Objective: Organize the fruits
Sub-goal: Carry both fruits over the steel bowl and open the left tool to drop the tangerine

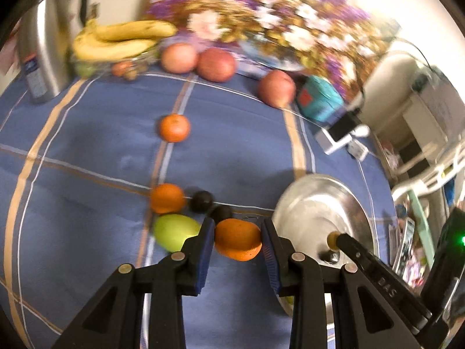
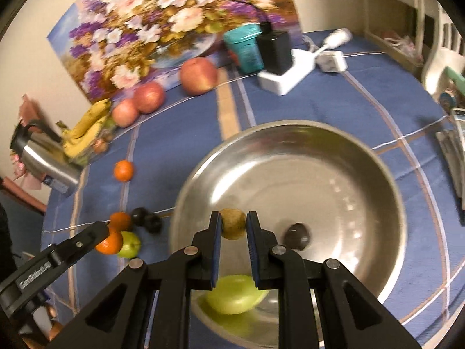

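Observation:
My left gripper [image 1: 237, 234] is shut on an orange [image 1: 237, 240], held above the blue cloth just left of the steel bowl [image 1: 316, 203]. My right gripper [image 2: 234, 226] is shut on a small brown kiwi [image 2: 232, 223] over the steel bowl [image 2: 363, 157]. Inside the bowl lie a green fruit [image 2: 232, 293] and a dark plum [image 2: 296, 236]. On the cloth rest a green fruit [image 1: 174, 231], an orange [image 1: 167, 202], two dark plums [image 1: 202, 200] and a farther orange [image 1: 174, 128]. The left gripper [image 2: 109, 235] with its orange shows in the right wrist view.
Three apples [image 1: 216, 64] and a glass dish of bananas [image 1: 116, 39] sit at the far edge before a flower painting [image 1: 261, 8]. A steel kettle [image 1: 43, 55] stands far left. A teal box [image 2: 244, 48] and a white charger dock [image 2: 284, 75] lie far right.

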`<action>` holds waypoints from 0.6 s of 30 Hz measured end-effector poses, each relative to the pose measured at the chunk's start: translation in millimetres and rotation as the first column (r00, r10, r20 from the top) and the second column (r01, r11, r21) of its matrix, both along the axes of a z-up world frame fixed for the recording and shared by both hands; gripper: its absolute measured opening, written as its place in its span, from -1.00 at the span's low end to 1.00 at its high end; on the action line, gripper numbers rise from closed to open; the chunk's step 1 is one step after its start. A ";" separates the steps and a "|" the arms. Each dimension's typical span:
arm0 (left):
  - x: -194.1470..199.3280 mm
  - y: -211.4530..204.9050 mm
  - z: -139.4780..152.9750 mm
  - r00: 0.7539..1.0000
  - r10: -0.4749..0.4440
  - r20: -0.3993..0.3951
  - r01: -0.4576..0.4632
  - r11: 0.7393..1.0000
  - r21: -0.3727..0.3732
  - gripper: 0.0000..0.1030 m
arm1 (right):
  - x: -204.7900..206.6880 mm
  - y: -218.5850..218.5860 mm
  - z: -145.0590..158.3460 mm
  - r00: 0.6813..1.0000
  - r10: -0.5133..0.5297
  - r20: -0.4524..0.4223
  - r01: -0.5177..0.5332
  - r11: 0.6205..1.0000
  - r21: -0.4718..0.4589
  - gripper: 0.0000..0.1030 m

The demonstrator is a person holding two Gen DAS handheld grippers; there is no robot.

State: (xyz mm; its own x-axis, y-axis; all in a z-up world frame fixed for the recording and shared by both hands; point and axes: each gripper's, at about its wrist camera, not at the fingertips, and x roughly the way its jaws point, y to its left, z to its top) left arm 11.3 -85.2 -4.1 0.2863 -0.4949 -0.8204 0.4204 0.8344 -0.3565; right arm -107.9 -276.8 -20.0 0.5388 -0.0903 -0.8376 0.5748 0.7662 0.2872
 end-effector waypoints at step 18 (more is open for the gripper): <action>-35.7 -70.5 -10.4 0.973 -0.204 0.110 0.202 0.979 0.027 -0.32 | -17.5 -35.7 -2.9 0.989 -0.145 -0.042 0.142 0.988 -0.056 -0.65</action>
